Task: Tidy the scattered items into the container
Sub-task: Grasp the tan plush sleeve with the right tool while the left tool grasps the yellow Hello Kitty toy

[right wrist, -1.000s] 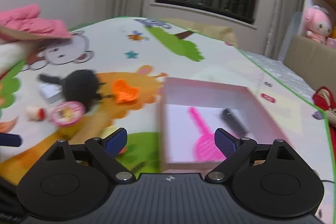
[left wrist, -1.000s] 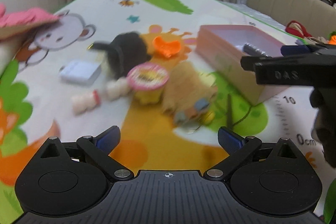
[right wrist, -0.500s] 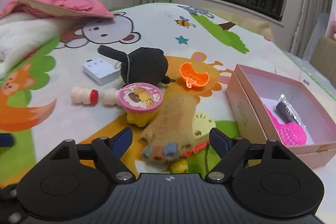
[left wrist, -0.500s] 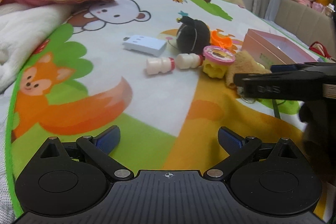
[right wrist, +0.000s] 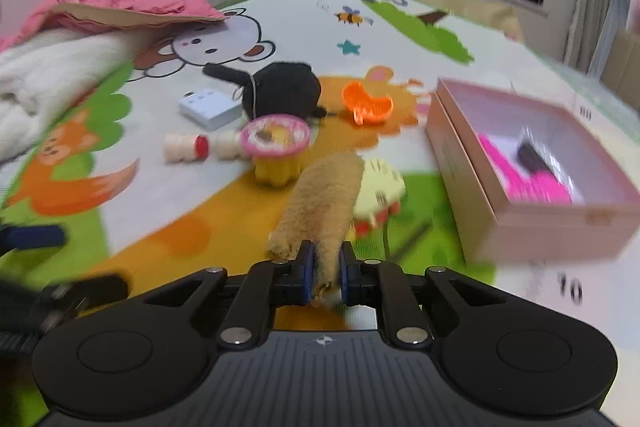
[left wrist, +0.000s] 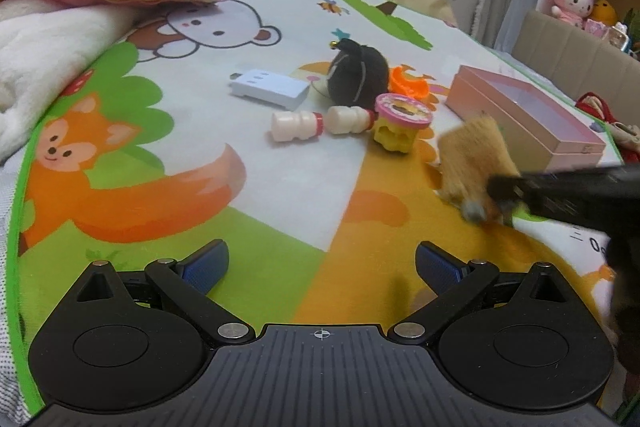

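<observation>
Gripping tan plush toy [right wrist: 320,203], right gripper [right wrist: 323,269]; left view blurred.

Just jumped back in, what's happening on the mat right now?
The right gripper has its fingers shut on the near end of the tan furry toy, which still lies on the play mat beside the pink box. The box already holds a pink scoop and a dark packet. The left gripper is open and empty. The black plush, orange clip, white adapter, two small bottles and the yellow cup remain scattered.
</observation>
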The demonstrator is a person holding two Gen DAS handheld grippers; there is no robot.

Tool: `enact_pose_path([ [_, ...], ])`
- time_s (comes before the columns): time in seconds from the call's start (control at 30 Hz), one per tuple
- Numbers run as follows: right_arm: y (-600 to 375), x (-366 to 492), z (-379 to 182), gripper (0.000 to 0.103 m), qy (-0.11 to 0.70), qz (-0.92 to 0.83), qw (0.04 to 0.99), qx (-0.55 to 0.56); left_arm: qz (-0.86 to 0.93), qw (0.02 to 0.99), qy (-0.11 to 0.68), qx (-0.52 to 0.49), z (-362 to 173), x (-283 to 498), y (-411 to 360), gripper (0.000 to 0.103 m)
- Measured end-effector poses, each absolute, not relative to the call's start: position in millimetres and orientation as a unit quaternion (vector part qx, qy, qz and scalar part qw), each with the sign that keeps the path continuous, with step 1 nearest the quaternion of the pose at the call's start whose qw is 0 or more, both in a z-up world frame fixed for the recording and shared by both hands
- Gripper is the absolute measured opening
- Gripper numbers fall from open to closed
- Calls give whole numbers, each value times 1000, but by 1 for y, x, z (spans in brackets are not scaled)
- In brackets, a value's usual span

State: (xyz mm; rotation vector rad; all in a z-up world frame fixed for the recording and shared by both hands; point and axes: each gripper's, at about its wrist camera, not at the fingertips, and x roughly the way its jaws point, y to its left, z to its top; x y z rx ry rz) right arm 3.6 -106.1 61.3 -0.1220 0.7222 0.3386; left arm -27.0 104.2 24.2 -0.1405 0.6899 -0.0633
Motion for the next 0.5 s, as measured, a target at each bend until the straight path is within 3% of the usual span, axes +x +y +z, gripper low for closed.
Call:
enact_pose_path([
  [0.3, -180, -43, 62, 13, 381, 145, 913, 6, -75, 939, 334, -43, 28, -10, 69, 102],
  [0.37, -193, -47, 57, 19, 370, 107, 923, -2, -87, 941, 326, -33, 30, -3, 59, 102],
  [0.4, -198, -48, 54, 30, 361, 83, 929, -13, -96, 942, 321, -27, 31, 1, 52, 102],
  [0.5, -214, -53, 43, 76, 333, 19, 943, -21, -129, 944, 305, -8, 37, 16, 28, 102],
])
